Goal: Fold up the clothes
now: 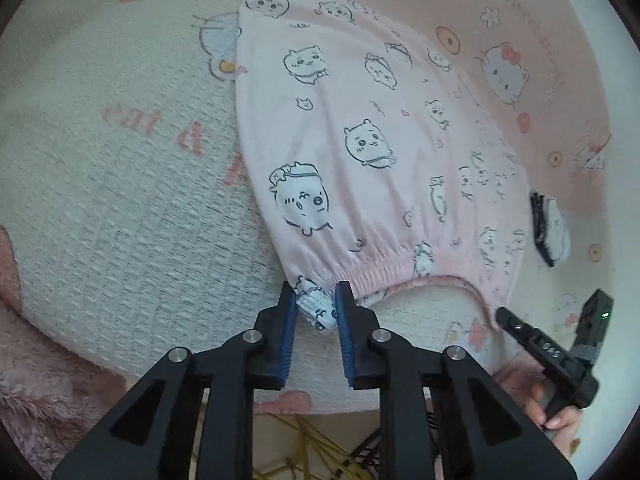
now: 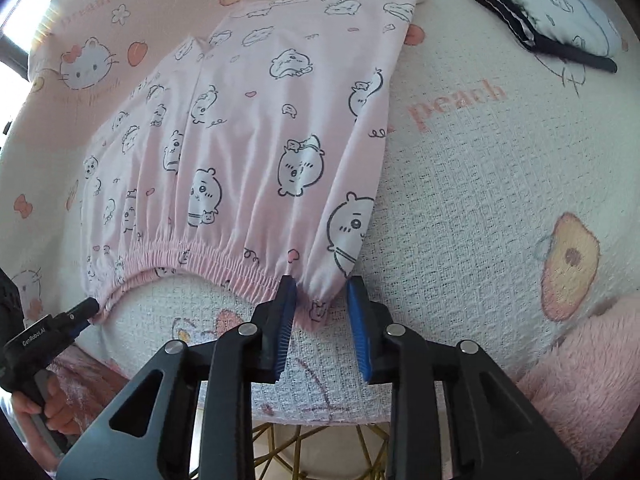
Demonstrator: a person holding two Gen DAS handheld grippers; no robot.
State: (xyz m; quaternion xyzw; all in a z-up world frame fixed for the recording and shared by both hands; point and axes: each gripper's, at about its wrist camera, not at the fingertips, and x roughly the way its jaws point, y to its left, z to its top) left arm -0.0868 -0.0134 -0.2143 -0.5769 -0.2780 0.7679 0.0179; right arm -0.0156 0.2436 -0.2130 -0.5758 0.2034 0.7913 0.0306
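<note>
pink cartoon-print cotton trousers point(image 1: 360, 140) flat on white waffle-weave surface point(image 1: 120, 220) | left gripper point(image 1: 316, 304) pinching waistband corner | right gripper point(image 2: 322, 300) narrow around opposite corner, pad contact unclear | folded pile point(image 2: 560, 12) partly cut off

pants point(image 1: 360, 128) pale pink, black-outline white cartoon critters. blanket point(image 1: 120, 216) white waffle weave with pink lettering, kitty and peach prints. folded stack point(image 2: 552, 16) white over black. fingers point(image 2: 360, 320) black, blue pads.
</note>
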